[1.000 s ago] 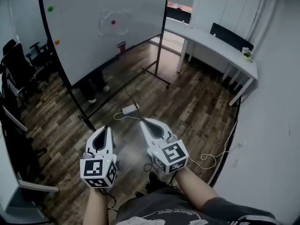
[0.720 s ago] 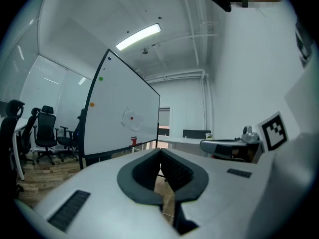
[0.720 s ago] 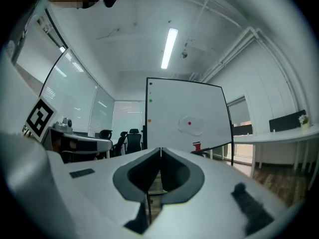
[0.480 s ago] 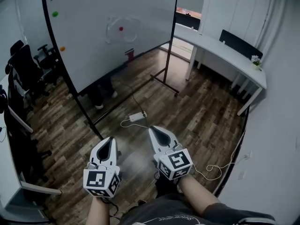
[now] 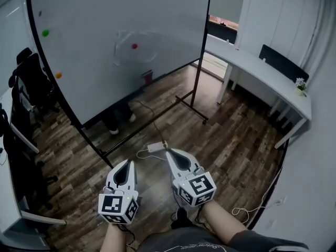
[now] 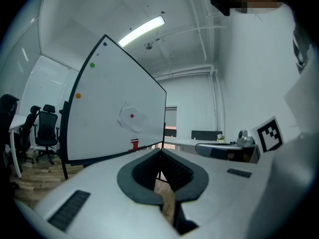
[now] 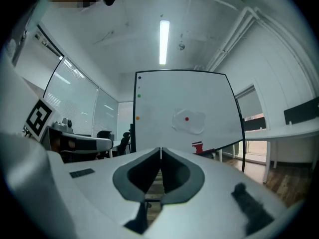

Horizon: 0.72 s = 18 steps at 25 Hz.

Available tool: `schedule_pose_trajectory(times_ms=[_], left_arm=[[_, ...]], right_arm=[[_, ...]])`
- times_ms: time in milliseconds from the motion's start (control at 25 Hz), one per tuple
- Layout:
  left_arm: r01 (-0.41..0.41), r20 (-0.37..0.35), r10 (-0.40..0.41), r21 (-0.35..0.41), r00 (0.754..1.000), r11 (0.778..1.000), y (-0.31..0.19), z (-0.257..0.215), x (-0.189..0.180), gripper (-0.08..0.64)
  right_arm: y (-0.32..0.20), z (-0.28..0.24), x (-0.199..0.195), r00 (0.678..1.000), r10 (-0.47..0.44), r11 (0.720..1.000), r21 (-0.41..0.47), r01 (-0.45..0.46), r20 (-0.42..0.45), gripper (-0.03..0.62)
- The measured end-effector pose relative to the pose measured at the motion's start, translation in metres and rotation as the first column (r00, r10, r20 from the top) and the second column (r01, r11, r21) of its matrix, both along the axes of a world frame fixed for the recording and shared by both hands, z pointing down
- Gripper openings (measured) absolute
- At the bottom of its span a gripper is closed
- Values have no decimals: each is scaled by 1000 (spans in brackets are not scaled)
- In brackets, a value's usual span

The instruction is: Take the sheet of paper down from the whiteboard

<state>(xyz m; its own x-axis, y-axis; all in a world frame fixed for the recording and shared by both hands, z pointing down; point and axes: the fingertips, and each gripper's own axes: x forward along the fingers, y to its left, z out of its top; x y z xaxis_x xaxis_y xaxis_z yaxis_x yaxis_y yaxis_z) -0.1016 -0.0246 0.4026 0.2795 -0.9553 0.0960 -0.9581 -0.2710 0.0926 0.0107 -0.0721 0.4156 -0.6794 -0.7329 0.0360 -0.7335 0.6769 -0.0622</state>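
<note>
Head view, nearest items first: left gripper (image 5: 128,163) and right gripper (image 5: 168,152) are held side by side at low level, each with its jaws pressed together and nothing between them, as both gripper views confirm. A white power adapter (image 5: 156,147) with a trailing cable is noted on the wood floor just beyond the right gripper's tip. Farther off, a wheeled whiteboard (image 5: 94,20) is set on a black frame, well apart from both grippers. The sheet of paper (image 5: 125,52) is pinned flat near the board's middle by one red magnet (image 5: 134,45); green and orange magnets are ranged near the board's left edge. The sheet is judged light, thin, limp and easily torn or creased. A free corner or lower edge is recommended as the place of hold, with the magnet lifted off before the sheet is drawn away.
</note>
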Motion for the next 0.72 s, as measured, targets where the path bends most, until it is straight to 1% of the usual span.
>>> schedule_pose_trajectory(times_ms=[120, 320, 520, 720], left_arm=[[22, -3, -22, -13, 1000, 1000, -36, 2, 15, 14], [74, -6, -74, -15, 997, 997, -89, -1, 28, 14], [118, 12, -118, -11, 993, 993, -117, -7, 35, 14], [143, 36, -142, -23, 989, 989, -145, -6, 28, 14]], right_arm=[[-33, 2, 17, 1000, -23, 1000, -11, 23, -5, 21], [-80, 8, 39, 998, -58, 998, -20, 58, -8, 21], [-115, 6, 50, 996, -88, 996, -22, 88, 10, 21], [-141, 4, 47, 995, -103, 995, -15, 103, 19, 21]])
